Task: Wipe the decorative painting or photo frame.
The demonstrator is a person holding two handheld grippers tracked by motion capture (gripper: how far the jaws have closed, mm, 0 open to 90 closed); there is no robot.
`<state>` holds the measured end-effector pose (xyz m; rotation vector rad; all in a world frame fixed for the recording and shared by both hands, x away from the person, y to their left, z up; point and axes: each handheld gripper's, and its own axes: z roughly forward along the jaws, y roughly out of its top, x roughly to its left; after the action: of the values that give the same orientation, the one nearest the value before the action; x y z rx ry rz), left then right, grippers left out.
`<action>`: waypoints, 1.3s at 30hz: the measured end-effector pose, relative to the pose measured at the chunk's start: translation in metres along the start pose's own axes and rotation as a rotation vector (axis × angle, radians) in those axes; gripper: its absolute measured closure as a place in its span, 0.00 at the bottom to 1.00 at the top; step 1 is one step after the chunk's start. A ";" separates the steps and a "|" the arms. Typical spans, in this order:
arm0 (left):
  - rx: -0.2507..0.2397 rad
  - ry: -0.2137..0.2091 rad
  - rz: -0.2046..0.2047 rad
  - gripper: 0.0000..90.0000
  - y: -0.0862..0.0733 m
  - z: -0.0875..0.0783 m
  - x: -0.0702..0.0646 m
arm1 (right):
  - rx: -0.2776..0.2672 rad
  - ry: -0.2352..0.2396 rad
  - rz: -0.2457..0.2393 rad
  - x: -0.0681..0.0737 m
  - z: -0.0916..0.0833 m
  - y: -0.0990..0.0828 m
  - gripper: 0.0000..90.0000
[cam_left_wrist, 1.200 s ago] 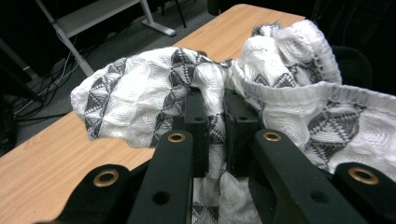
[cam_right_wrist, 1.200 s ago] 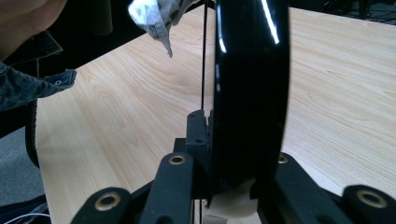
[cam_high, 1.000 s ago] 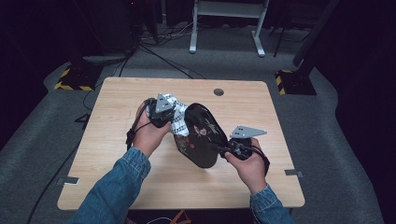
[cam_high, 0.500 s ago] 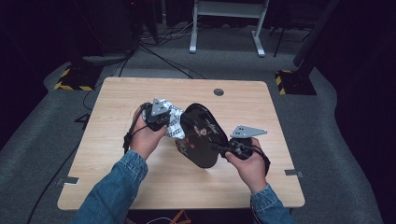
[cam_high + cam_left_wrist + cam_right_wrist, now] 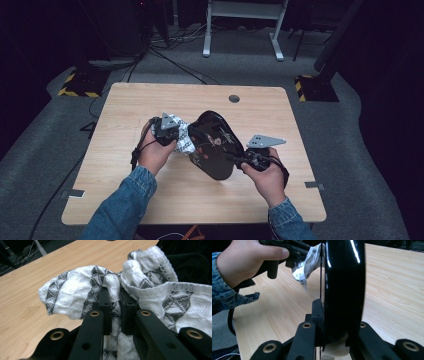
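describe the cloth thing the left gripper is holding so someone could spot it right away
On the light wooden table, look near the middle, left of the glossy black oval case. There the left gripper pinches a crumpled white knitted cloth with grey triangle patterning. It is the one soft, pale, patterned thing beside the hard, dark case.

A light wooden table [image 5: 150, 100] fills the middle of the frame, with a round grommet hole [image 5: 234, 98] near its far edge. Grey carpet [image 5: 350, 150] surrounds it. At the top centre stands a white frame [image 5: 240, 15] on two legs. Black cables [image 5: 170, 57] trail across the upper left floor. Yellow-and-black striped bases [image 5: 77, 90] sit at left and right. The room beyond is dark.
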<state>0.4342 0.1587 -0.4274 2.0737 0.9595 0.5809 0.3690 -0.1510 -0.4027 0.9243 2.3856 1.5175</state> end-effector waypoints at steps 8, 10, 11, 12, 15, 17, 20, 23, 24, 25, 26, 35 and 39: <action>0.041 -0.002 0.001 0.91 -0.011 0.007 -0.003 | -0.001 0.001 0.000 0.000 0.000 0.000 0.90; 0.045 -0.011 -0.010 0.91 -0.014 0.009 -0.004 | -0.002 0.001 0.000 0.000 0.000 0.000 0.90; 0.047 -0.012 -0.015 0.91 -0.016 0.011 -0.004 | -0.002 0.002 0.000 0.000 0.000 0.000 0.90; 0.053 -0.017 -0.019 0.91 -0.017 0.011 -0.005 | -0.002 0.002 0.001 0.000 0.000 0.000 0.90; 0.059 -0.023 -0.018 0.91 -0.022 0.015 -0.007 | -0.004 0.003 0.004 -0.001 0.000 0.000 0.90; 0.062 -0.025 -0.015 0.91 -0.024 0.016 -0.008 | -0.005 0.003 0.004 -0.001 0.000 -0.001 0.90; 0.075 -0.028 -0.012 0.91 -0.028 0.017 -0.010 | -0.009 0.003 0.006 -0.001 0.000 -0.001 0.90; 0.091 -0.035 -0.005 0.91 -0.031 0.020 -0.013 | -0.010 0.002 0.008 -0.002 0.000 -0.001 0.90; 0.094 -0.032 -0.003 0.91 -0.032 0.020 -0.014 | -0.011 0.002 0.009 -0.001 0.000 -0.001 0.90; 0.099 -0.032 -0.005 0.91 -0.035 0.022 -0.016 | -0.011 0.002 0.009 -0.001 0.000 -0.002 0.90; 0.103 -0.039 -0.006 0.91 -0.036 0.023 -0.017 | -0.013 0.002 0.011 -0.002 0.000 -0.002 0.90; 0.134 -0.046 0.013 0.91 -0.045 0.030 -0.024 | -0.017 0.004 0.016 -0.003 0.000 -0.002 0.90; 0.146 -0.045 0.022 0.91 -0.047 0.032 -0.028 | -0.020 0.005 0.023 -0.004 0.000 -0.003 0.90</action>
<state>0.4176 0.1427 -0.4867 2.2195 0.9800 0.4852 0.3705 -0.1546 -0.4062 0.9486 2.3669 1.5503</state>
